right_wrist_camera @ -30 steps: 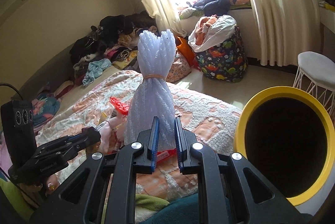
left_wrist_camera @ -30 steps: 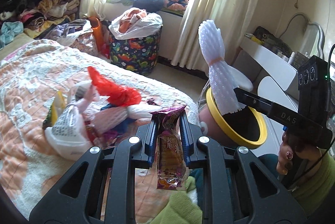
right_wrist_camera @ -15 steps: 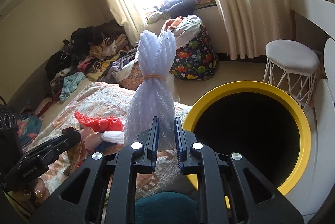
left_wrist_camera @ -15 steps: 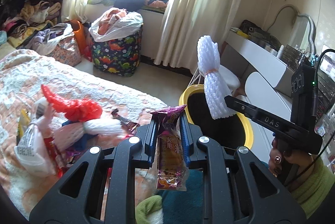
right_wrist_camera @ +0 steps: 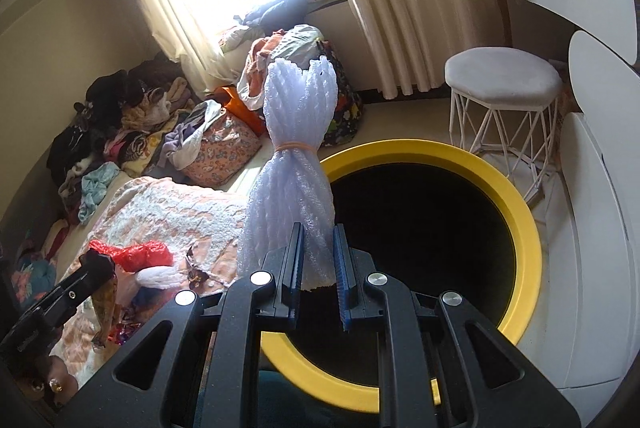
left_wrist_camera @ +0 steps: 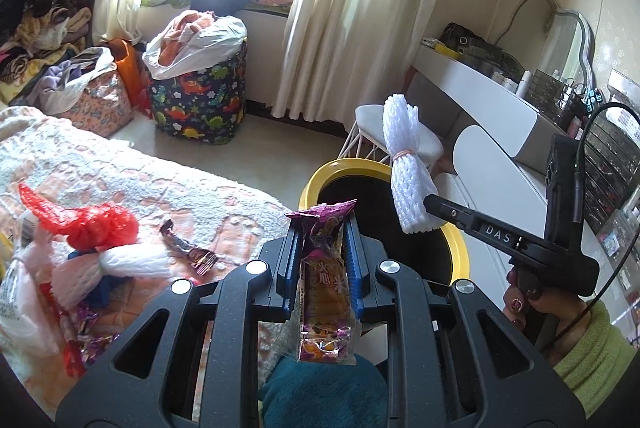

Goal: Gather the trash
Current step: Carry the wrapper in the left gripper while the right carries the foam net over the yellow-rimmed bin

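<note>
Both loads are at the yellow-rimmed bin (right_wrist_camera: 520, 212): the right gripper (right_wrist_camera: 318, 260) clamped on a foam-net bundle (right_wrist_camera: 296, 132) seemingly over its mouth, the left gripper (left_wrist_camera: 322, 252) pinching a snack wrapper (left_wrist_camera: 326, 280) beside the rim, so each needs only opening above the hole.

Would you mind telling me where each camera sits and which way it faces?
Left wrist: on the left gripper, facing bed and window; its jaws pinch a wrapper; the right hand shows.
Right wrist: on the right gripper, looking down over the bin; its jaws pinch a foam net.
Shared: bin, foam net, bed, stool.
</note>
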`<action>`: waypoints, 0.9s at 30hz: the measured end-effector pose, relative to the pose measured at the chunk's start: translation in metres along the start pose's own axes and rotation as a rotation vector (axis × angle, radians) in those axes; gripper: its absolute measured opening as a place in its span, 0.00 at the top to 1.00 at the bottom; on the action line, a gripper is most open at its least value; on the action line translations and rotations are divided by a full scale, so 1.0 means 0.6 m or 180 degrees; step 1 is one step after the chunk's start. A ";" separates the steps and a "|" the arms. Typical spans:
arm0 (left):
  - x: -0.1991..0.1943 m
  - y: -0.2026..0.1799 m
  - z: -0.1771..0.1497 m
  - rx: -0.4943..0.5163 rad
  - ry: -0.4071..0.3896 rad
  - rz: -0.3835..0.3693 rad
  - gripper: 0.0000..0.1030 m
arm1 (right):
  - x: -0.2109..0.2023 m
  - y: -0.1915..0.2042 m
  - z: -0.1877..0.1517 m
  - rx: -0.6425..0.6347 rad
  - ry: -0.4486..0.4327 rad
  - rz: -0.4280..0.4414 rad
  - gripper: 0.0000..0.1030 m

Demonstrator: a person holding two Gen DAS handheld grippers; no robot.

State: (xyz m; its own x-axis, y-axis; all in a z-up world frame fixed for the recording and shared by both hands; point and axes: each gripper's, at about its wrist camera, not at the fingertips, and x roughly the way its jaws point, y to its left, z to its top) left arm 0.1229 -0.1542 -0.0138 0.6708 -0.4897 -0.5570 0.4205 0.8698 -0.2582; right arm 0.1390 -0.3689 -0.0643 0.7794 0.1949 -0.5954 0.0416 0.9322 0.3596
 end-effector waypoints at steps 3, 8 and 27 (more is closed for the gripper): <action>0.015 -0.006 0.003 -0.0003 0.0026 -0.0028 0.86 | 0.008 -0.016 0.001 0.0060 0.0052 -0.0077 0.86; 0.042 -0.014 0.007 -0.0013 0.0081 -0.0073 0.86 | 0.022 -0.044 0.000 0.0197 0.0139 -0.0204 0.86; 0.172 -0.050 0.028 -0.0064 0.0347 -0.0214 0.86 | 0.045 -0.101 -0.006 0.0424 0.0348 -0.0405 0.86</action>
State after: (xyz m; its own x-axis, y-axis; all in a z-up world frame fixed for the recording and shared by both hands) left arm 0.1897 -0.2318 -0.0499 0.5707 -0.5384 -0.6201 0.4494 0.8367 -0.3129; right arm 0.1554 -0.4186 -0.1050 0.6905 0.1168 -0.7138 0.2234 0.9042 0.3641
